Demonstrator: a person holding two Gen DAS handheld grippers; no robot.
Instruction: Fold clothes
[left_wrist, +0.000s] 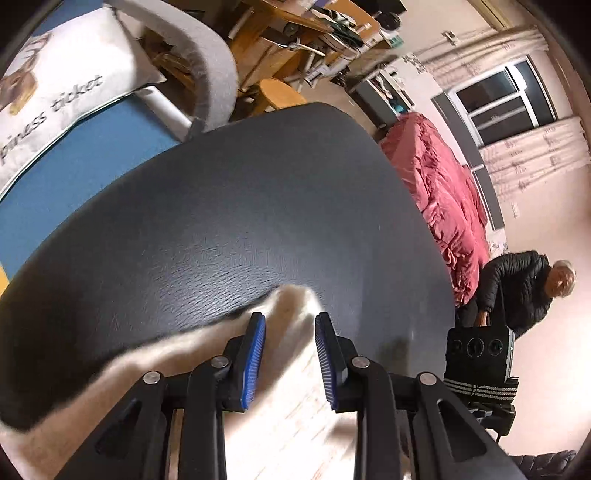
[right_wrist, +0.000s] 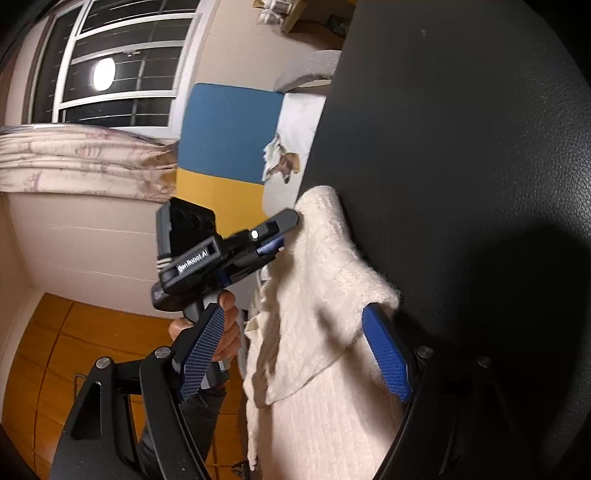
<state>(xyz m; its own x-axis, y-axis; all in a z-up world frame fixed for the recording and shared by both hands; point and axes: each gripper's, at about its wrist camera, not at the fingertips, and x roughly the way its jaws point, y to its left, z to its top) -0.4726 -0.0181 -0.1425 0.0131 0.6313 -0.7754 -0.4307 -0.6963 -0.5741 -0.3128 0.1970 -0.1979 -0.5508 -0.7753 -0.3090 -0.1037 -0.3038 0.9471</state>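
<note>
Cream knit (right_wrist: 317, 332) drapes over edge of black surface (left_wrist: 258, 206), part lying on surface, rest hanging off. Left tool (left_wrist: 290, 328) at knit's corner, jaws apart, cloth between them, not pinched. Right tool (right_wrist: 295, 350) wide open, knit between its pads. Hand (right_wrist: 221, 332) grips left tool's handle beside knit.

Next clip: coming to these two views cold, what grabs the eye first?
A cream knitted garment draped over the edge of a dark table, partly hanging off it. Both claws are at that edge: the left claw open with the knit between its blue pads, the right claw open wide around the cloth. Beyond the table in the left wrist view lie a crumpled red blanket and a person in a dark jacket.
</note>
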